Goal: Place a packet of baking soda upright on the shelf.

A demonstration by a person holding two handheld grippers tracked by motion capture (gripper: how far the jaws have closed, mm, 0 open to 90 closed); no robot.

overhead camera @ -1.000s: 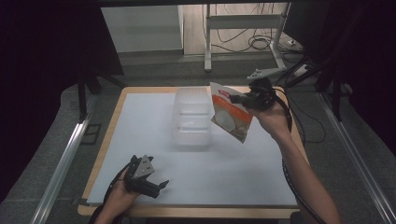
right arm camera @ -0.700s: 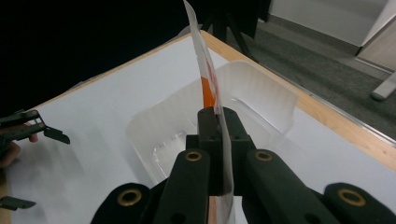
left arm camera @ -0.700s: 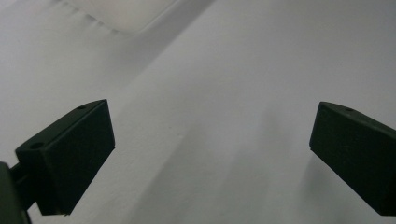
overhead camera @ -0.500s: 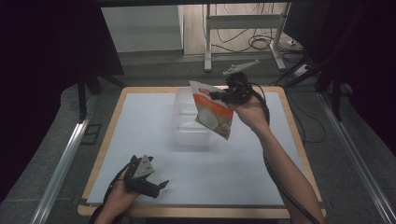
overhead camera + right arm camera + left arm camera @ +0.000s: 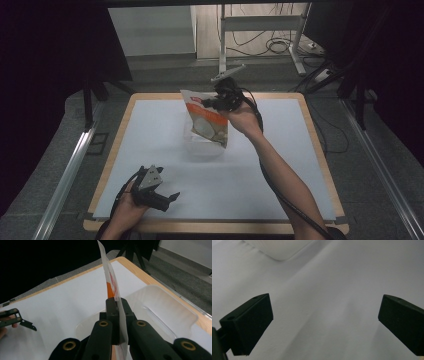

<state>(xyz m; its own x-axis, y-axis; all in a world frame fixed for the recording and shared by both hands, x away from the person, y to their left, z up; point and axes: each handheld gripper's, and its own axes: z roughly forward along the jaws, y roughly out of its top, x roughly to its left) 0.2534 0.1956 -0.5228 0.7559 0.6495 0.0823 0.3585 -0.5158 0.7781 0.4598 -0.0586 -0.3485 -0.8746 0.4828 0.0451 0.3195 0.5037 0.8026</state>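
Now we hold the pouch clamped in our right tool at upper centre, hanging long-axis down directly over the clear tub; our left tool, lower left on the bench, stands apart.

Overhead light on white worktop, surroundings near black. High view soft, grainy. Left gripper view washed grey, low contrast, jaws blurred, faint shadows. Right gripper view sharper mid-frame, near jaws out of focus.

Open white table all round — sole obstacle the clear container mid-table, under the pouch.
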